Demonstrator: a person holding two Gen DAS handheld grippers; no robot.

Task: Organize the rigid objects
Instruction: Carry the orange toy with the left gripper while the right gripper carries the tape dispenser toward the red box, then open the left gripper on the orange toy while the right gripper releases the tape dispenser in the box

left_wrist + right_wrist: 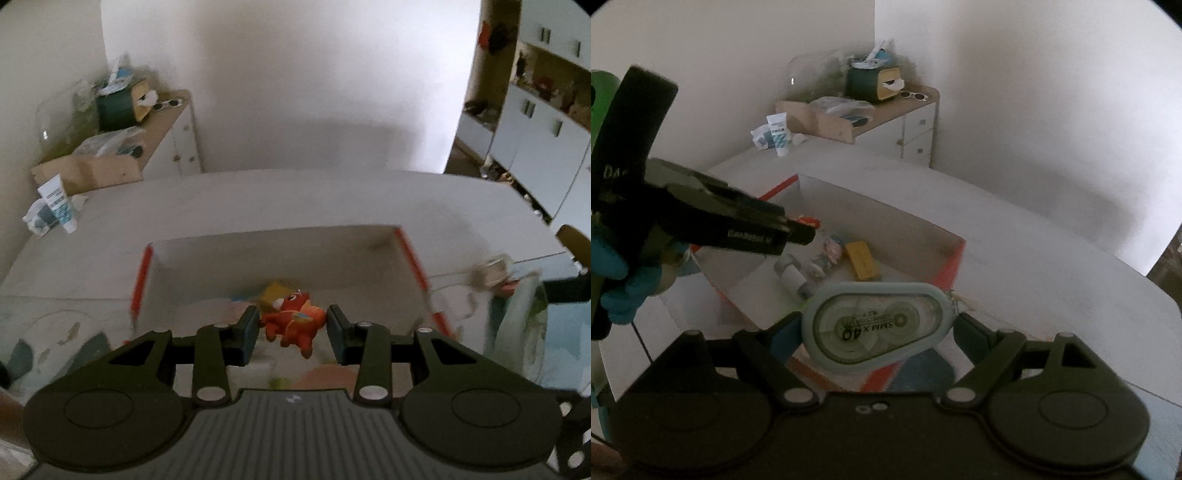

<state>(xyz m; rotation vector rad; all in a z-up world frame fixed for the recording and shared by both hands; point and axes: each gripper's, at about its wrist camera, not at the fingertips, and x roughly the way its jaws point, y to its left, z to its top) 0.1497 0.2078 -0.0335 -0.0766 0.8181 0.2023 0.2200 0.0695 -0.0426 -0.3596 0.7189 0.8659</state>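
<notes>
left gripper wide over red toy in box | right gripper clamps correction tape, right view only

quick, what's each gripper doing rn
Left gripper: open, red toy between its fingers, not clamped.
Right gripper: shut on correction tape.
</notes>
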